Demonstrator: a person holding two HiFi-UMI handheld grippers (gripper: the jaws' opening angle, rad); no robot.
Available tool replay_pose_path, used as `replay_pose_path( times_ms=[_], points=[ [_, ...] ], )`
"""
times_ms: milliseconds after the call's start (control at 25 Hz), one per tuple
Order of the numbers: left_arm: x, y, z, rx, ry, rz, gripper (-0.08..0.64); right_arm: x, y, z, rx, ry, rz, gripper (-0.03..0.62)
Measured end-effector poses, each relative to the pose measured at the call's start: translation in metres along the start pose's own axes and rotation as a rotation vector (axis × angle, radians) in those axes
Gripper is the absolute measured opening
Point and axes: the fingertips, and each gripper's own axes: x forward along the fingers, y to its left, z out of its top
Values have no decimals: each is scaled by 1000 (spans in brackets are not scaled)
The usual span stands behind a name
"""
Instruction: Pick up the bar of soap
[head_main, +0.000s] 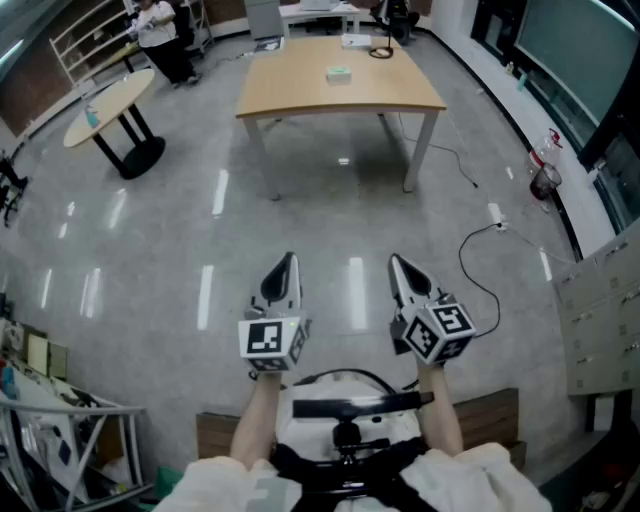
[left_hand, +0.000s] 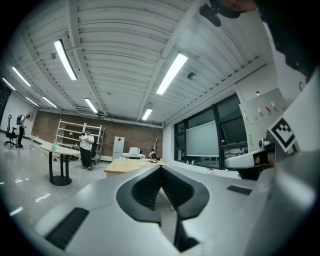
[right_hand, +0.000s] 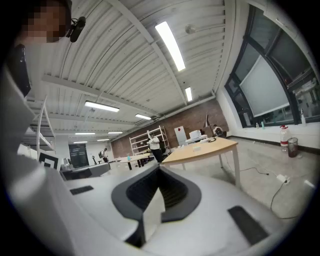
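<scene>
The bar of soap (head_main: 338, 72) is a small pale green block lying on the light wooden table (head_main: 300, 95), far ahead across the shiny floor. The left gripper (head_main: 287, 262) and the right gripper (head_main: 398, 262) are held side by side over the bare floor, pointing toward that table and well short of it. Both are shut with nothing between the jaws. In the left gripper view the left gripper (left_hand: 160, 167) has its dark pads meeting at the tip, and the table (left_hand: 131, 166) is small in the distance. In the right gripper view the right gripper (right_hand: 160, 167) is also closed, with the table (right_hand: 200, 149) beyond it.
A round table (head_main: 105, 105) stands at the far left with a person (head_main: 160, 35) behind it. A cable (head_main: 480, 260) trails over the floor at right, near a dark jug (head_main: 545, 182) and grey cabinets (head_main: 600, 300). A metal rack (head_main: 50, 420) stands at the lower left.
</scene>
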Motion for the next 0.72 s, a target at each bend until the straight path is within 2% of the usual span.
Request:
replay_pose_path(
  times_ms=[280,440,560,720],
  points=[
    [8,-5,-8,-11,33,21,15,3,-24,-5,6,-17,10,11],
    [12,-11,-12,-10,36,24,15,4,-31,-2,29,-28,59,11],
    [17,-9,-15,-12,34,39,15,9,-35,-2,28,-7,95,11],
    [33,-2,-22,-38,19,55,15,21,-50,-8,6,24,86,9]
  ],
)
